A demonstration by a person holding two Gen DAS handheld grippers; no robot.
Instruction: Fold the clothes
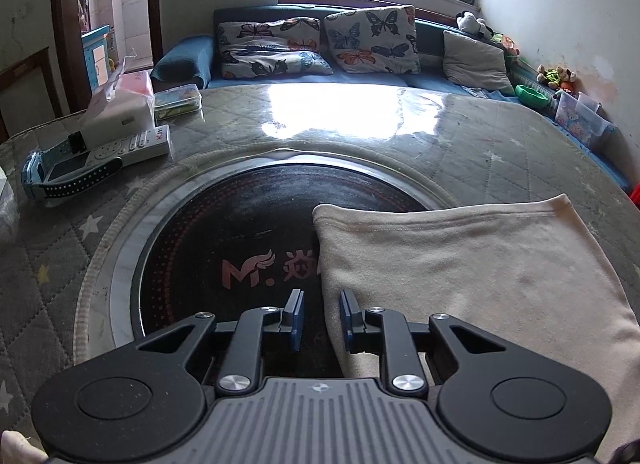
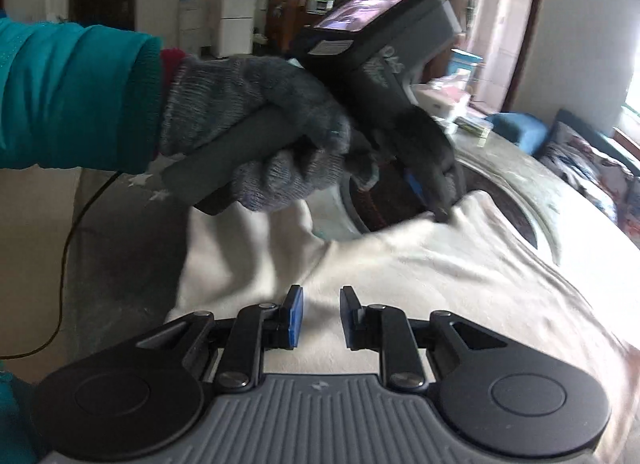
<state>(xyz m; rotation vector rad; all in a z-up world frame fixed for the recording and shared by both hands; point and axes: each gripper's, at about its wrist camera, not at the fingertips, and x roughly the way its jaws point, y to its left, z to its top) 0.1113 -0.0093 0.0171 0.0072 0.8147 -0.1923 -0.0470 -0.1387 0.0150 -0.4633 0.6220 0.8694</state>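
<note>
A soft, matt cream cloth garment (image 1: 480,272) lies over a glossy black glass hob (image 1: 248,232) ringed by quilted fabric table cover (image 1: 500,136), beside matt black plastic grippers.

The far half of the quilted table cover (image 1: 460,136) lies bare, open to a gripper right up to the sofa (image 1: 360,82). The black round hotplate (image 1: 240,224) in the middle is flat and clear on its left; the cream garment (image 1: 480,264) covers its right side. At the table's left edge, a tissue pack (image 1: 120,104), remote control (image 1: 132,144), watch (image 1: 60,180) and plastic box (image 1: 178,102) crowd together. Seen from the right wrist, the gloved left hand (image 2: 256,136) blocks the space above the garment's near edge.
</note>
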